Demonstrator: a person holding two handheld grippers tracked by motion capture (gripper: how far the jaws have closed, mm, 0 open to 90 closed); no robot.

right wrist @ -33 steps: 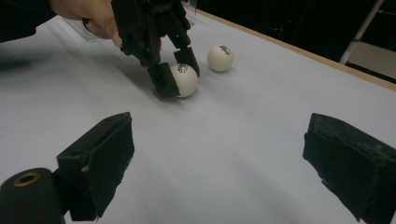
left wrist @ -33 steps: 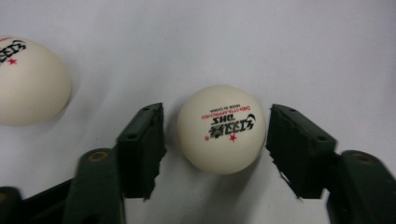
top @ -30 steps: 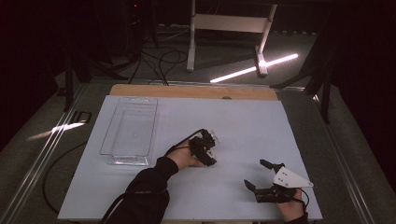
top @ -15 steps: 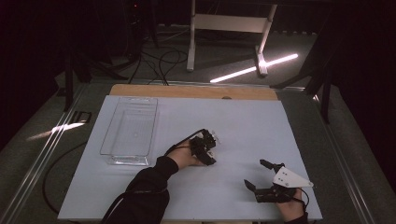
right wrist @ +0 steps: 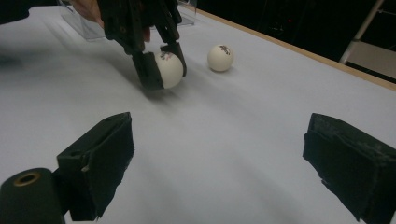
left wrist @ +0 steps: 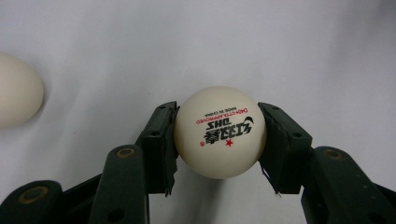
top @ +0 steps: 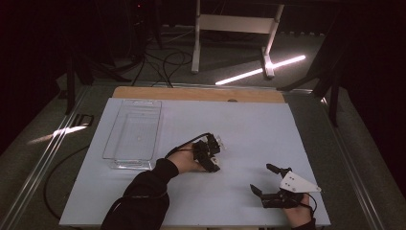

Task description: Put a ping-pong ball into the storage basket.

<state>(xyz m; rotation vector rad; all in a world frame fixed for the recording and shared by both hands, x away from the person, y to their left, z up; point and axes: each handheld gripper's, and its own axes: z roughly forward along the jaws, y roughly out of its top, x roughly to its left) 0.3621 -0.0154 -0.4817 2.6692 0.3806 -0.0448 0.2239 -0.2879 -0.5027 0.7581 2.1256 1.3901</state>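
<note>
Two white balls on the tabletop (top: 268, 139), one clear tray (top: 133, 139), two grippers.

Your left gripper (left wrist: 218, 135) is clamped on the first ball (left wrist: 219, 131): both pads press its sides, and the printed logo with a red star faces the camera. The ball sits right between the pads, low against the white surface. From your right gripper's view the same ball (right wrist: 169, 69) shows pinched under the left gripper (right wrist: 161, 65).

The second ball (right wrist: 220, 57) lies free, just beyond and beside the left gripper, apart from it. In the left gripper view it (left wrist: 16, 95) sits off to the left edge, untouched.

The tray lies to the far left of your left gripper (top: 210, 154), near it but not touching.

Your right gripper (top: 270, 179) rests low near the tabletop's near edge, well apart from both balls, pads spread wide with nothing between them.

Against the earlier frame: the left gripper's pads have just finished drawing in onto the ball. The right gripper has kept its spot. The tray lies where it did.
</note>
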